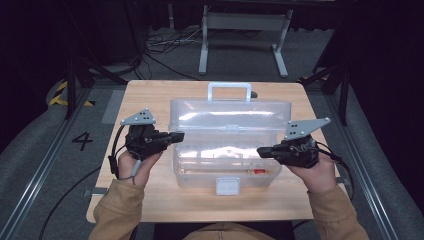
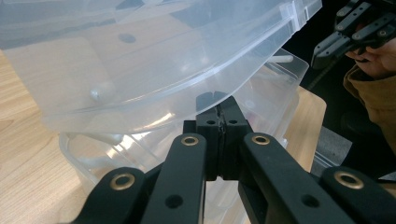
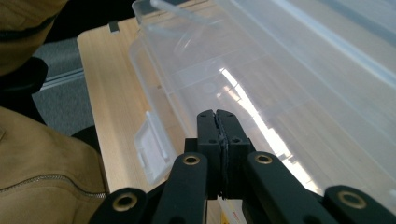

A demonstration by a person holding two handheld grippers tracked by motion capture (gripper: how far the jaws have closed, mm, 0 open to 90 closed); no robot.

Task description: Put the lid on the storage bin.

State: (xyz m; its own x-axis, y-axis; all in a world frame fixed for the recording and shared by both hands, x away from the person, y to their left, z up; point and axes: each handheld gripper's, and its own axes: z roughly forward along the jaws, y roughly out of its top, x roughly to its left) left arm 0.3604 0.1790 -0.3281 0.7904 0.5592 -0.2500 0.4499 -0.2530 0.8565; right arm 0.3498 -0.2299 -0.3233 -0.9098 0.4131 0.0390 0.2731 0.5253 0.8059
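A clear plastic toolbox [image 1: 227, 167] stands in the middle of the wooden table [image 1: 150, 200], its lid [image 1: 230, 117] lifted partway off the base. My left gripper [image 1: 180, 136] is shut with nothing between its jaws. Its tips [image 2: 217, 100] lie right under the lid's rim [image 2: 140, 60] at the box's left end. My right gripper [image 1: 261, 151] is shut too and holds nothing. It points at the box's right end, with its tips [image 3: 216, 114] close over the clear wall [image 3: 280, 93]. Whether they touch the wall I cannot tell.
The box has a white latch [image 1: 227, 186] at the front and a carry handle [image 1: 229, 90] at the back. A small red and orange item [image 1: 258, 171] lies inside at the right. Beyond the table stand a metal frame [image 1: 245, 30] and floor cables [image 1: 165, 45].
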